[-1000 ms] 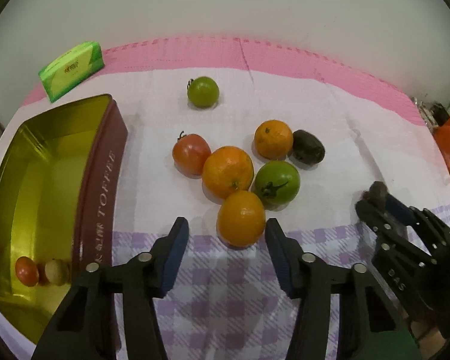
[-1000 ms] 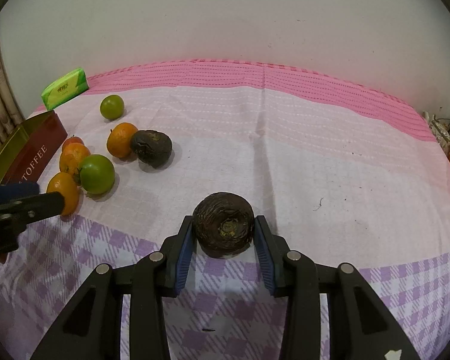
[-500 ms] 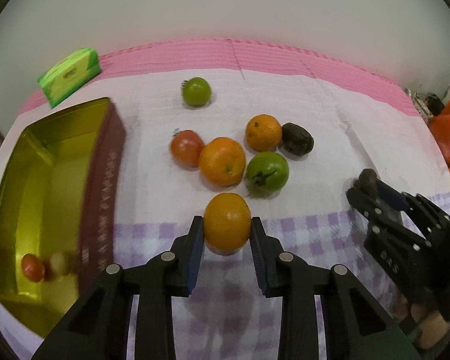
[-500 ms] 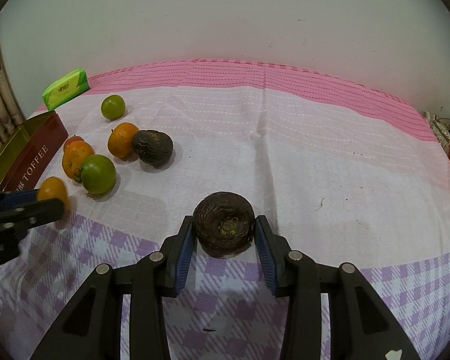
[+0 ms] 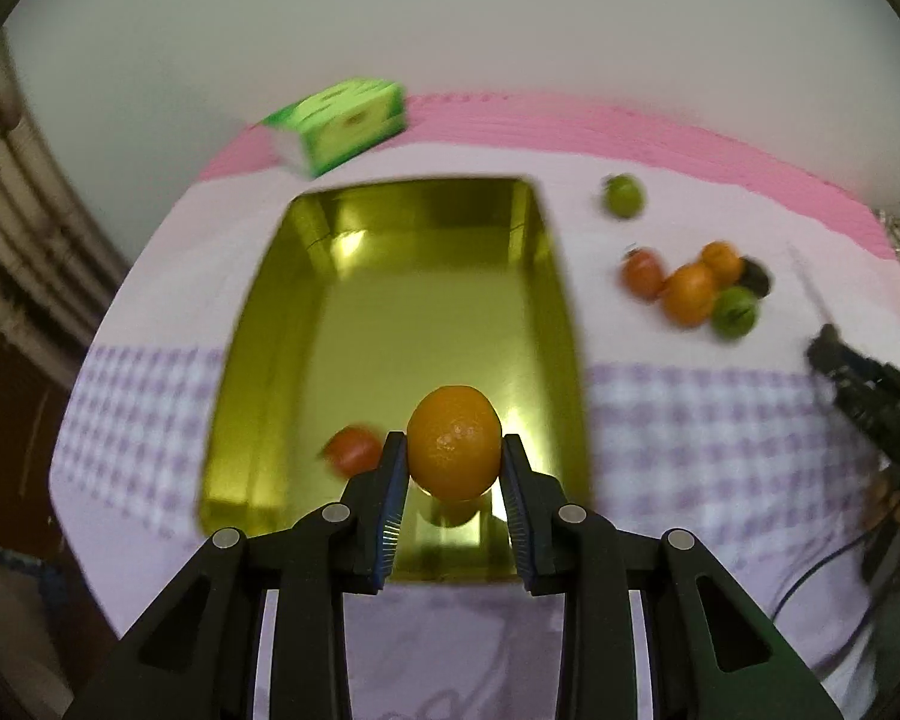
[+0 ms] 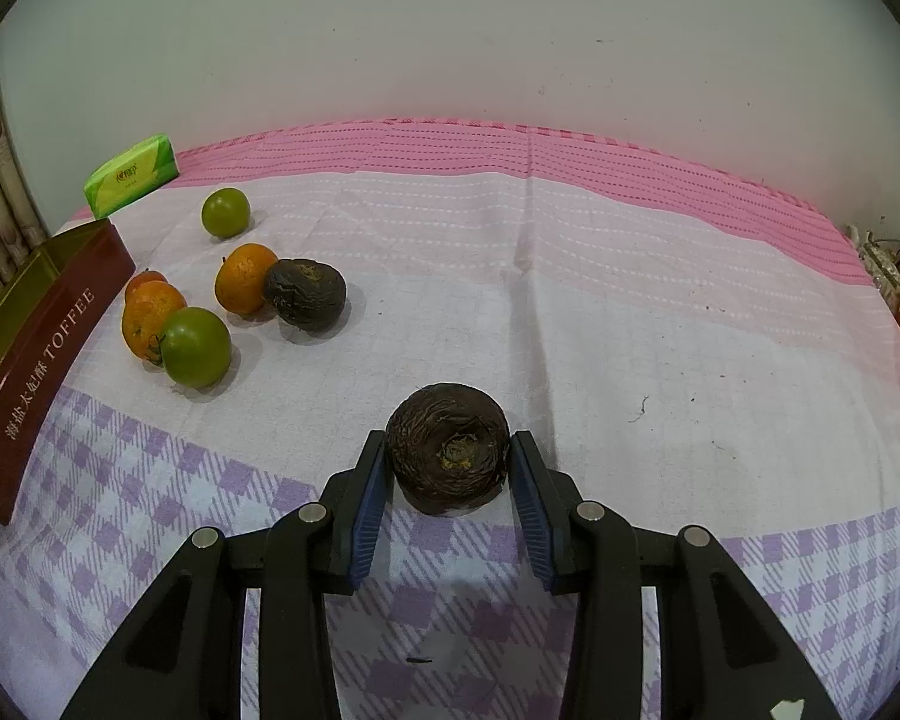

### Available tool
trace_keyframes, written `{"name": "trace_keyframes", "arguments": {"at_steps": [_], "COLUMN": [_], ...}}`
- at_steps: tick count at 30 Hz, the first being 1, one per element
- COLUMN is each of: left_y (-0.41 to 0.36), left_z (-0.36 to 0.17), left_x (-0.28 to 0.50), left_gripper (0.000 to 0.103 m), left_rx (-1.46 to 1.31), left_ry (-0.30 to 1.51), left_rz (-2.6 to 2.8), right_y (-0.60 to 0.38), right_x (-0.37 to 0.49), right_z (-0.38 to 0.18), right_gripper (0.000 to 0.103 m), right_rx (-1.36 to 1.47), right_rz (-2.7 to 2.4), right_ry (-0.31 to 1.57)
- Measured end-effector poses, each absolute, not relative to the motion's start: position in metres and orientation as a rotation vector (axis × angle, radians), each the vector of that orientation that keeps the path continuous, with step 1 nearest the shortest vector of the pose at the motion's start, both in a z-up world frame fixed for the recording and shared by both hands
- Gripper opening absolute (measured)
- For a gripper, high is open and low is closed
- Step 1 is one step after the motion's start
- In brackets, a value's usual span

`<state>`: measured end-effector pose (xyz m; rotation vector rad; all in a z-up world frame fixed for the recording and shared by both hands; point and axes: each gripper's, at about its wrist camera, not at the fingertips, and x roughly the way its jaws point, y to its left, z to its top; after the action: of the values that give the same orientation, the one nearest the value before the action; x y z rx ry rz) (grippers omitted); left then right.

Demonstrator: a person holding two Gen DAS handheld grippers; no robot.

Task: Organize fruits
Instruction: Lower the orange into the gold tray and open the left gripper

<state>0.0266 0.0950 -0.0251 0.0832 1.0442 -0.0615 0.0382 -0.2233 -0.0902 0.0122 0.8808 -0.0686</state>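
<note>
My left gripper (image 5: 453,468) is shut on an orange (image 5: 453,443) and holds it above the near end of the open gold toffee tin (image 5: 390,324). A small red fruit (image 5: 351,449) lies inside the tin. My right gripper (image 6: 449,468) holds a dark wrinkled fruit (image 6: 447,447) between its pads, resting on the cloth. The remaining fruit sits in a cluster: two oranges (image 6: 243,277) (image 6: 148,318), a green tomato (image 6: 197,346), a dark fruit (image 6: 306,294), a red tomato partly hidden behind. A lone green fruit (image 6: 225,211) lies farther back.
A green tissue pack (image 6: 131,173) lies at the back left by the wall. The tin's red side (image 6: 42,372) reads TOFFEE. The table has a pink and purple-checked cloth (image 6: 570,276). Clutter sits at the right edge (image 6: 894,264).
My left gripper closed on the nearest orange, lifted it and swung left over the tin. My right gripper stayed still on the dark fruit.
</note>
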Motion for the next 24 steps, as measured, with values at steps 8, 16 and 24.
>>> {"name": "trace_keyframes", "arguments": {"at_steps": [8,16,24], "left_y": [0.127,0.119,0.115], "left_z": [-0.039,-0.050,-0.052], "left_x": [0.024,0.027,0.029], "left_gripper": [0.032,0.032,0.033], "left_rx": [0.004,0.033,0.062], "left_ry": [1.087,1.126,1.126], "left_rz": [-0.025,-0.009,0.006], "right_y": [-0.223,-0.222,-0.221], "right_x": [0.038,0.038,0.038], "right_z": [-0.090,-0.091,-0.091], "right_gripper": [0.038,0.038,0.038], "right_rx": [0.006,-0.007,-0.008], "right_rz": [-0.071,-0.078,-0.078], "right_ry": [0.882,0.882,0.882]}}
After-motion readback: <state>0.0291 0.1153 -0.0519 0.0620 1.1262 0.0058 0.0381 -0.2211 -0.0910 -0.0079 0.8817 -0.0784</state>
